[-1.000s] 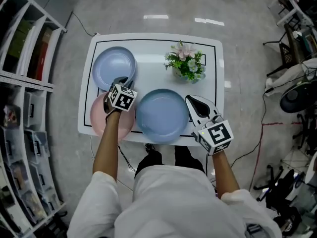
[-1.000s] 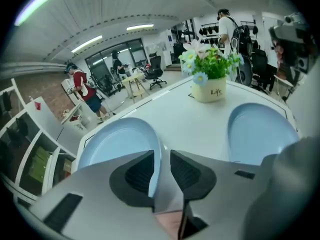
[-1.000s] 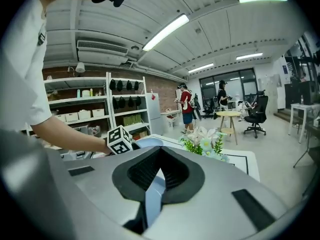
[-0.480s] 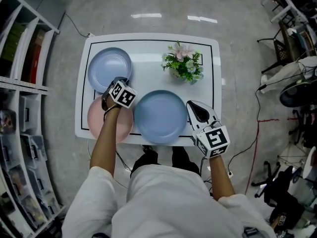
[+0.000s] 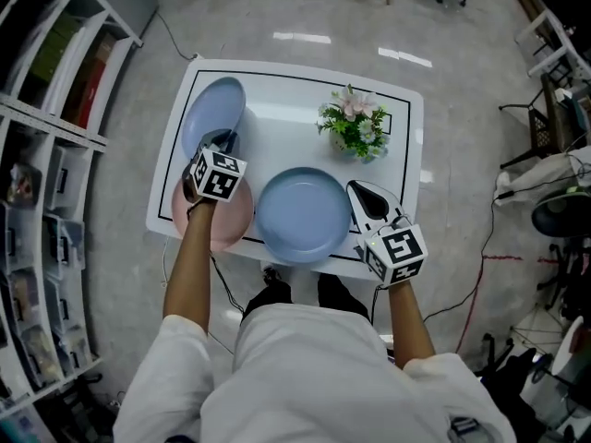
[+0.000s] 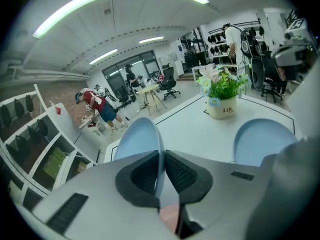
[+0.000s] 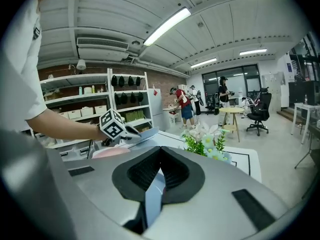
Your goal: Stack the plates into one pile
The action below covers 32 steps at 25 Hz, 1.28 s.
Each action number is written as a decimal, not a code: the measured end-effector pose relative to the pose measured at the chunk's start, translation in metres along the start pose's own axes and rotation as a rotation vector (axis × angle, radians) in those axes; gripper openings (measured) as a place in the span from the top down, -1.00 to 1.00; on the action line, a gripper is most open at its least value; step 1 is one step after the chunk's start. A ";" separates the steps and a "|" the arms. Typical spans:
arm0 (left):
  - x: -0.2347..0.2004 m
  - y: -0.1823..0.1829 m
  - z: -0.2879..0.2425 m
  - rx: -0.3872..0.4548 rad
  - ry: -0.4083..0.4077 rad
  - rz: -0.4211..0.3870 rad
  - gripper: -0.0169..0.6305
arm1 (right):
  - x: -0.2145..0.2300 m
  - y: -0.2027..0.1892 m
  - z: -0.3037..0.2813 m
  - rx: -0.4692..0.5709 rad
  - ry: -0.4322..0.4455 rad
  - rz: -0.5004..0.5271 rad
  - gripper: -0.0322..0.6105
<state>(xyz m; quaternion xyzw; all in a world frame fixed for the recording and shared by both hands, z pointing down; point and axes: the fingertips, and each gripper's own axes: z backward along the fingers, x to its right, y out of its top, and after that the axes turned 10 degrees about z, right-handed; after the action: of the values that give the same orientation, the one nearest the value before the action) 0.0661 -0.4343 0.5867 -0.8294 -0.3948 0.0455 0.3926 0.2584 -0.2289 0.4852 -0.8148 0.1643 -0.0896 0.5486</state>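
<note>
A pale blue plate (image 5: 212, 109) stands tilted at the table's far left, its near rim raised. My left gripper (image 5: 224, 141) is shut on that rim; in the left gripper view the plate (image 6: 135, 139) runs edge-on between the pads of my left gripper (image 6: 162, 159). Below it a pink plate (image 5: 226, 224) lies flat. A larger blue plate (image 5: 303, 215) lies at the front middle. My right gripper (image 5: 355, 192) is shut on its right rim, and the rim (image 7: 152, 194) shows between the pads of my right gripper (image 7: 159, 171).
A potted flower (image 5: 355, 127) stands on the white table (image 5: 286, 127) at the back right. Shelving (image 5: 55, 109) runs along the left of the table. Chairs and cables lie on the floor to the right.
My left gripper has lifted the near rim of the pale blue plate, so the plate now stands tilted instead of flat. The right gripper has stayed at the blue plate's rim.
</note>
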 end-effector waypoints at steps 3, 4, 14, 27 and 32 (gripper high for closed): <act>0.001 0.005 0.035 0.025 0.034 -0.006 0.80 | 0.001 0.011 -0.003 0.030 0.050 0.019 0.86; 0.001 0.006 0.048 0.031 0.047 -0.009 0.81 | 0.001 0.016 -0.005 0.044 0.071 0.025 0.86; 0.032 -0.040 0.154 0.017 0.135 0.033 0.81 | -0.039 0.052 -0.029 0.116 0.313 0.158 0.86; 0.086 -0.136 0.155 -0.113 0.103 -0.036 0.80 | -0.107 0.045 -0.032 0.050 0.401 0.260 0.86; 0.091 -0.167 0.139 -0.164 0.043 -0.076 0.82 | -0.126 0.029 -0.026 0.000 0.364 0.251 0.86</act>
<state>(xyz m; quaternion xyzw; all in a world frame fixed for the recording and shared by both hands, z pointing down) -0.0288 -0.2226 0.6277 -0.8439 -0.4199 -0.0198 0.3334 0.1282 -0.2158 0.4727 -0.7584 0.3608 -0.1663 0.5167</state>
